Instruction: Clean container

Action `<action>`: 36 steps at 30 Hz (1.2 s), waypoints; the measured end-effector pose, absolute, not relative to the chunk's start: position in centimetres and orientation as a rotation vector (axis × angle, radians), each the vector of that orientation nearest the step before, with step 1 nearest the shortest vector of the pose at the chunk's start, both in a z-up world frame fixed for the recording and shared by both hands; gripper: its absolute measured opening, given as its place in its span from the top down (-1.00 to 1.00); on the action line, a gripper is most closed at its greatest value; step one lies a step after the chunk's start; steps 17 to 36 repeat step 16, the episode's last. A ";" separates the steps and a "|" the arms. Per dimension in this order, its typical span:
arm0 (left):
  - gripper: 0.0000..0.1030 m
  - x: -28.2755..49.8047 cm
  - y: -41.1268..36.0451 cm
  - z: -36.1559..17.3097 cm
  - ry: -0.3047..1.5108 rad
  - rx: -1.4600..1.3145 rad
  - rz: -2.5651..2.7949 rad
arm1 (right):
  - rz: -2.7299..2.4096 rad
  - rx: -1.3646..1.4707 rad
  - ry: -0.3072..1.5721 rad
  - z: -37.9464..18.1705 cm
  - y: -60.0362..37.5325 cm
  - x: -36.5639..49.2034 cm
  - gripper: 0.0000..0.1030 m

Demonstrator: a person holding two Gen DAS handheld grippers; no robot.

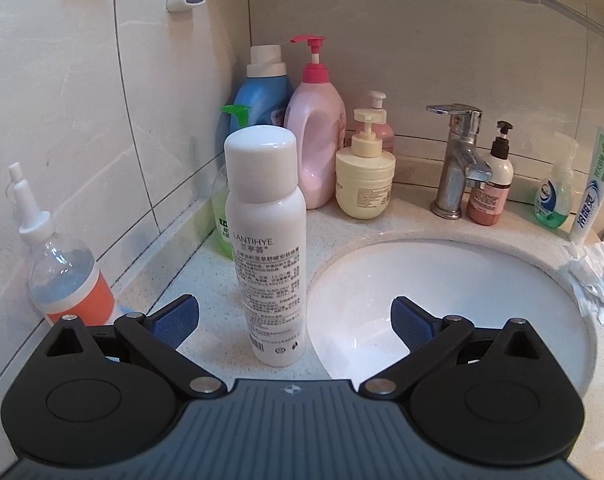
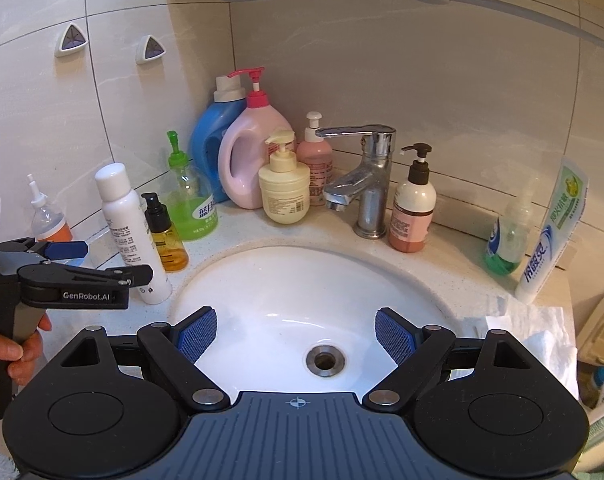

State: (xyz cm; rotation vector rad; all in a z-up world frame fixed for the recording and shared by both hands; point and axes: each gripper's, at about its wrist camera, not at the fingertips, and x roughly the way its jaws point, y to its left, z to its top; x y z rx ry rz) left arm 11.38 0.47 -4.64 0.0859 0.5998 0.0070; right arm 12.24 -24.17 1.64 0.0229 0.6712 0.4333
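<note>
Nothing looks cleaned yet: both grippers have jaws spread and empty, the left gripper [image 1: 293,320] lined up on the white bottle [image 1: 267,240] standing on the bench [image 1: 205,276] beside the sink [image 1: 442,300], the right gripper [image 2: 295,336] over the basin.

Bottles [image 2: 241,152] stand behind the sink [image 2: 261,280], left of the faucet [image 2: 366,184].

A matte black plastic left gripper [image 1: 294,322] with ribbed blue-grey housing is seen; its blue textured pads [image 1: 176,320] are carried on black links fixed by silver rivets. The matching right gripper [image 2: 295,334] bears a crosshair mark. "GenRobot.AI" is printed in white. Bare skin shows on the left hand [image 2: 19,350].
</note>
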 end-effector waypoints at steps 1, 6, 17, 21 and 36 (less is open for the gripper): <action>-0.98 11.9 0.5 -4.7 0.596 0.082 0.016 | 0.425 0.025 0.674 1.6 -24.5 12.2 -0.71; -0.70 14.1 0.6 -5.0 0.577 0.068 0.048 | 0.373 0.036 0.691 1.4 -25.7 12.0 -0.71; 0.02 15.7 1.1 -5.7 0.576 0.037 0.071 | 0.301 0.069 0.724 1.2 -27.9 11.8 -0.71; 0.02 15.7 1.1 -5.7 0.576 0.037 0.071 | 0.301 0.069 0.724 1.2 -27.9 11.8 -0.71; 0.02 15.7 1.1 -5.7 0.576 0.037 0.071 | 0.301 0.069 0.724 1.2 -27.9 11.8 -0.71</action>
